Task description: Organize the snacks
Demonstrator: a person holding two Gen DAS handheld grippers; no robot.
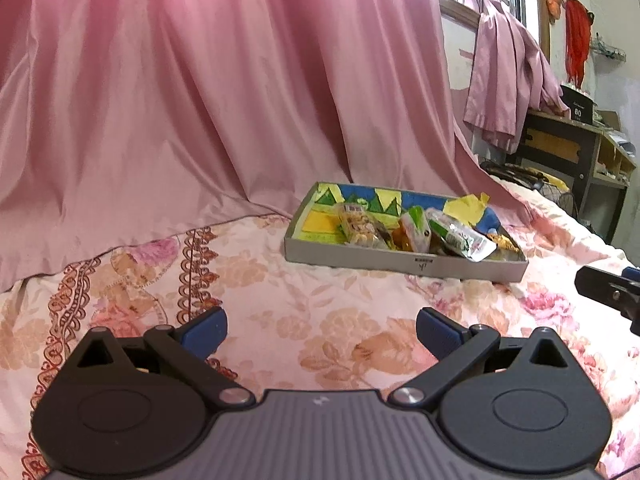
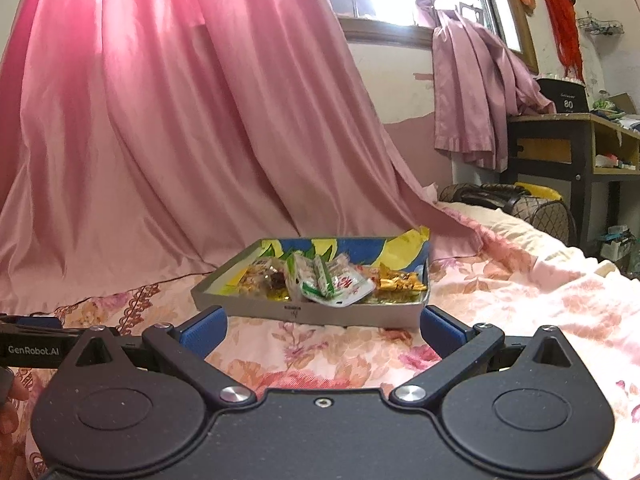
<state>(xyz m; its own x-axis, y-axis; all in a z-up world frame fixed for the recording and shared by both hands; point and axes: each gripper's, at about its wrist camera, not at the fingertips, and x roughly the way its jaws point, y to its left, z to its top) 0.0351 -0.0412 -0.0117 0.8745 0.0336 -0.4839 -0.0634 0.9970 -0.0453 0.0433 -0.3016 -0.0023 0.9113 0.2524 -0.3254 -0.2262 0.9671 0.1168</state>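
- Pink satin curtain (image 1: 180,92) hangs across the far background and pools onto the bed, well beyond both sets of jaws.
- A floral bedspread (image 1: 312,312) in pink and peach covers the bed beneath both grippers.
- The left gripper (image 1: 322,330) hovers low over the bedspread; its jaws are spread wide with nothing between the blue pads.
- The right gripper (image 2: 322,330) is likewise spread wide and holds nothing.
- A shallow grey cardboard tray (image 2: 256,304), its inside walls painted blue, yellow and green, sits on the bedspread. In the right wrist view it lies straight ahead of the jaws and near them; in the left wrist view the same tray (image 1: 360,258) lies ahead and to the right of the jaws, farther off.
- Snack packets are heaped inside the tray: a white and green pouch (image 2: 332,286) on top in the middle, a gold foil packet (image 2: 400,282) to its right, and a clear wrapped packet (image 2: 260,274) to its left.
- Part of the right gripper shows at the right edge of the left wrist view, and the left gripper's side, lettered GenRobot.AI, shows at the left edge of the right wrist view.
- A dark wooden desk (image 2: 576,148) stands far right, beyond the bed.
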